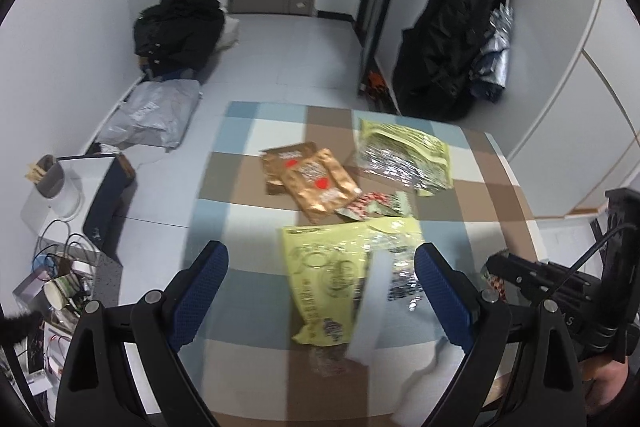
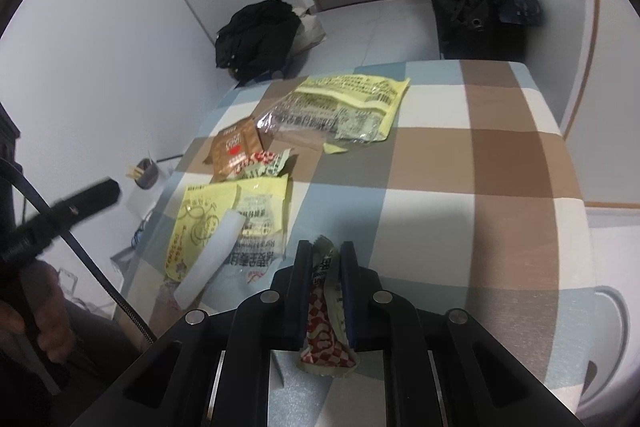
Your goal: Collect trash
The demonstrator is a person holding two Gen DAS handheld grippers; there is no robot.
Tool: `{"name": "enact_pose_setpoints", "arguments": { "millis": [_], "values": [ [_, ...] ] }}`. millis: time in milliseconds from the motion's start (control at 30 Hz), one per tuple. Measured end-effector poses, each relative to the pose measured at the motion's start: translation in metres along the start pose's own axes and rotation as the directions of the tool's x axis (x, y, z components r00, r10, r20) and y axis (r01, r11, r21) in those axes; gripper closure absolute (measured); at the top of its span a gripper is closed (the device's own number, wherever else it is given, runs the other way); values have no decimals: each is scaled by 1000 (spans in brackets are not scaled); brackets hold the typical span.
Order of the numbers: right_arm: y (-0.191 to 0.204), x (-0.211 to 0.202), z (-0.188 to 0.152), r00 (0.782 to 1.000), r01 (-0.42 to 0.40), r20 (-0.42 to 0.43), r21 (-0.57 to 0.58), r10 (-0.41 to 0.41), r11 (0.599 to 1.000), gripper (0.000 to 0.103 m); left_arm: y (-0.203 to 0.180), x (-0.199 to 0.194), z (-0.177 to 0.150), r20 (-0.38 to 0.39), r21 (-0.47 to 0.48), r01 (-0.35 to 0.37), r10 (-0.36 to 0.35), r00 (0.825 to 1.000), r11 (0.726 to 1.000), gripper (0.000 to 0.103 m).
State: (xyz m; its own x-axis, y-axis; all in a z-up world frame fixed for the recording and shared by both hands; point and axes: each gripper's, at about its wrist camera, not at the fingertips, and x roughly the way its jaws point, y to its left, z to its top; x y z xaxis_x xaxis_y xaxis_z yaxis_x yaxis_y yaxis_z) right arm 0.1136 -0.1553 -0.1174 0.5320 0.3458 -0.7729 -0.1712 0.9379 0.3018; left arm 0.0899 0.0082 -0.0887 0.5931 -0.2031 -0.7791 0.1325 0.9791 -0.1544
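Several empty snack wrappers lie on a checked tablecloth (image 1: 248,155). My left gripper (image 1: 320,263) is open above a yellow bag (image 1: 324,267) with a white strip (image 1: 372,303) lying on it. Beyond lie brown packets (image 1: 312,179), a red-and-white wrapper (image 1: 372,207) and a yellow-and-silver bag (image 1: 404,155). My right gripper (image 2: 326,255) is shut on a red-checked wrapper (image 2: 324,339) and holds it over the table's near part. The right wrist view also shows the yellow bag (image 2: 224,219), brown packet (image 2: 236,147) and far yellow bag (image 2: 352,99).
The table (image 2: 500,167) stands in a small room. Black clothes (image 1: 180,27) and a grey bag (image 1: 152,115) lie on the floor at left. Coats and an umbrella (image 1: 496,55) hang at right. A cluttered shelf with a cup (image 1: 52,179) and cables is at far left.
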Motion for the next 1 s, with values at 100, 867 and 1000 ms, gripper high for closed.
{"name": "enact_pose_setpoints", "arguments": {
  "millis": [100, 867, 1000],
  "values": [
    [-7, -7, 2, 1000, -1, 17, 19, 1, 1000, 90, -12, 11, 3, -30, 21, 17, -17, 999, 1000, 11],
    [-48, -12, 8, 999, 17, 28, 80, -19, 997, 90, -48, 62, -8, -251, 146, 43, -5, 968, 988, 56],
    [-45, -12, 7, 1000, 16, 25, 68, -18, 998, 90, -50, 64, -10, -257, 166, 43, 1, 967, 985, 62]
  ]
}}
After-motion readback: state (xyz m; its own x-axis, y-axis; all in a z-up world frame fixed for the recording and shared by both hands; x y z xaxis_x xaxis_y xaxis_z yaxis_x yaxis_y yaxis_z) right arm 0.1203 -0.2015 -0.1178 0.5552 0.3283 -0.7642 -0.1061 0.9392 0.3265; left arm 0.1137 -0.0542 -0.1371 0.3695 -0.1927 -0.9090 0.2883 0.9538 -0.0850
